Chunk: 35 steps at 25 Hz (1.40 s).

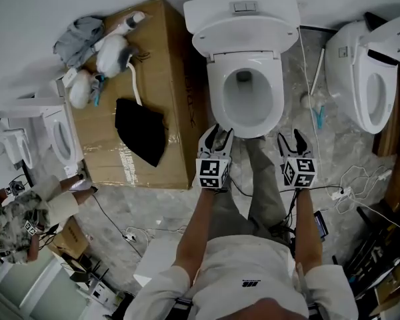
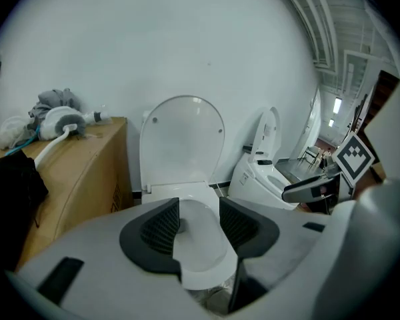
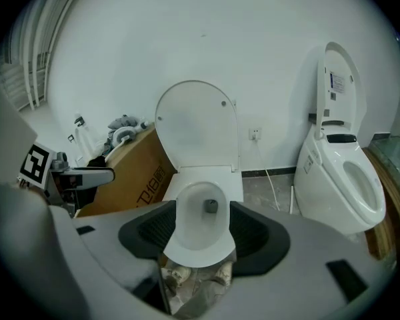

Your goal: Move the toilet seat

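The job looks not yet begun. The white oval plastic toilet seat (image 1: 213, 102) appears to lie flat on the rim of the white ceramic toilet bowl (image 1: 245, 131) in the middle of the room. The smooth white toilet lid (image 3: 197, 125) stands upright behind it against the white cistern (image 1: 243, 9). Neither tool touches the seat. The left hand-held gripper (image 1: 217, 139) hangs just beside the front left curve of the bowl. Its jaws are only a little apart and nothing sits between them; its own view shows just the bowl beyond the gap. The right hand-held gripper (image 1: 292, 140) hangs near the front right of the bowl. Its jaws are spread somewhat wider and are likewise empty, with the bowl and the person's shoes showing through the gap. Everything is therefore left to do: reach the seat's front edge, take hold of it and swing it on its hinge. The seat's long axis runs from the hinge at the cistern out to the rounded front. That front points toward the person, down the picture in the head view, and the opening faces up. A large brown cardboard box (image 1: 167, 79) stands close on the toilet's left, and a second white toilet (image 1: 370, 79) stands well apart on its right.
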Each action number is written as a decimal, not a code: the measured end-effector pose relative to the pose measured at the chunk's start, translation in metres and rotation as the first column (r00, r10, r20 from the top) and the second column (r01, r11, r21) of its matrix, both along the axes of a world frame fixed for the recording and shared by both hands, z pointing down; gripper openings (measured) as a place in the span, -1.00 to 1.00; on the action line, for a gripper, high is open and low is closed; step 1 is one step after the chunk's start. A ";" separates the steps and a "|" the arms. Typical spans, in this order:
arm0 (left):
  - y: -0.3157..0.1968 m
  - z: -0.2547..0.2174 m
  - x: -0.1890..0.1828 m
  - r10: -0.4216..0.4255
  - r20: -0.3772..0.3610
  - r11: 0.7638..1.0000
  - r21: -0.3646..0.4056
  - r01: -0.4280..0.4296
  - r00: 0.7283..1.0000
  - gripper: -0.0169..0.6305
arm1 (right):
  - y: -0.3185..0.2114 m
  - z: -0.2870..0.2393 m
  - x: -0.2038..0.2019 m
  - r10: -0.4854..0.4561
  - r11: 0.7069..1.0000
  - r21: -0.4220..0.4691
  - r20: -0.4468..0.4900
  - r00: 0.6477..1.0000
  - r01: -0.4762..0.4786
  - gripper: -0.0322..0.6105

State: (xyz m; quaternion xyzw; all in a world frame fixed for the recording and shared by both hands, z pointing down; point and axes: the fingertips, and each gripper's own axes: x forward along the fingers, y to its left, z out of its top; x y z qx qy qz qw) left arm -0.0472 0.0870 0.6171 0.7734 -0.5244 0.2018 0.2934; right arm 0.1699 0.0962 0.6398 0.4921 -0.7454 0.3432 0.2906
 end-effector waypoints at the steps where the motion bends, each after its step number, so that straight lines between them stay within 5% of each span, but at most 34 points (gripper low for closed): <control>1: 0.000 0.009 0.000 -0.001 0.002 1.000 -0.012 0.001 1.000 -0.36 | 0.000 0.008 0.000 0.000 1.000 -0.008 -0.001 1.000 0.000 -0.06; 27: 0.019 0.199 -0.015 -0.081 0.016 0.964 -0.255 0.082 0.997 -0.19 | 0.021 0.181 -0.002 0.026 0.980 -0.199 -0.015 1.000 -0.029 -0.05; 35: 0.033 0.246 -0.022 -0.122 0.035 0.930 -0.344 0.126 0.992 -0.07 | 0.024 0.226 -0.006 0.070 0.964 -0.254 -0.025 0.997 -0.074 0.04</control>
